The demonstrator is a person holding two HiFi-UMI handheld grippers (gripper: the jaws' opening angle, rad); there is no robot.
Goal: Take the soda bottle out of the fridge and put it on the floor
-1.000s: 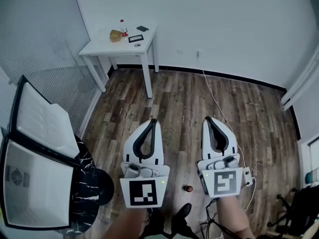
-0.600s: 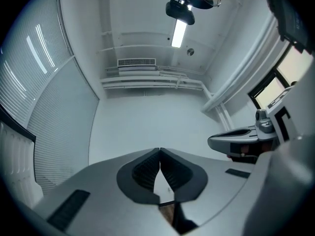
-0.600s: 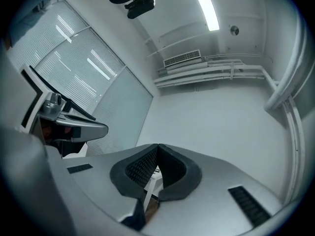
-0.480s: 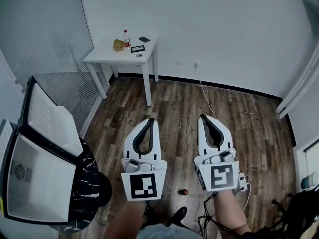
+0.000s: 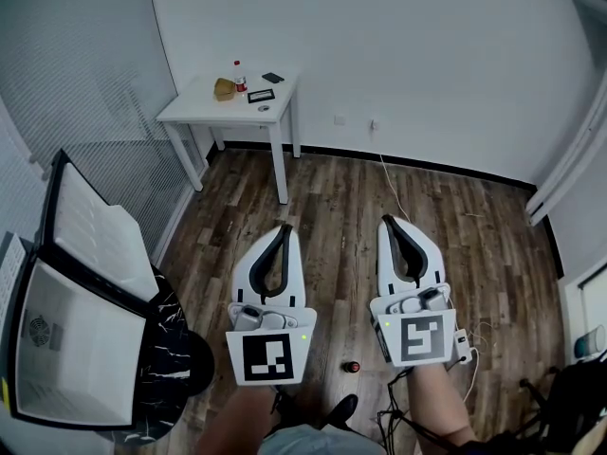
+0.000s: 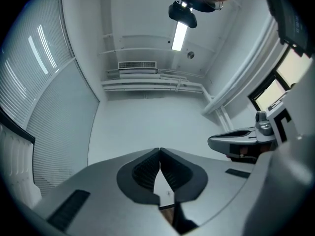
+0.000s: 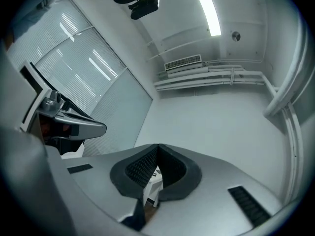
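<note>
My left gripper (image 5: 285, 227) and right gripper (image 5: 391, 220) hang side by side over the wooden floor, both shut with nothing between the jaws. The left gripper view shows the left gripper (image 6: 160, 150) with pads meeting against a white wall; the right gripper (image 7: 158, 145) looks the same in its own view. A small dark bottle with a red cap (image 5: 352, 366) stands on the floor between and just behind the grippers, seen from above. The fridge (image 5: 76, 354) at the left stands with its door (image 5: 95, 233) swung open, and its white inside looks bare.
A white table (image 5: 204, 102) at the far wall carries a red-labelled bottle (image 5: 239, 74) and small items. A black marbled stand (image 5: 169, 344) sits by the fridge. A white cable (image 5: 398, 197) runs across the floor. The person's shoe (image 5: 341, 408) is below.
The head view has lifted and drawn back a little, so the table and the fridge sit slightly lower in the frame. Both grippers have stayed shut and nearly in place.
</note>
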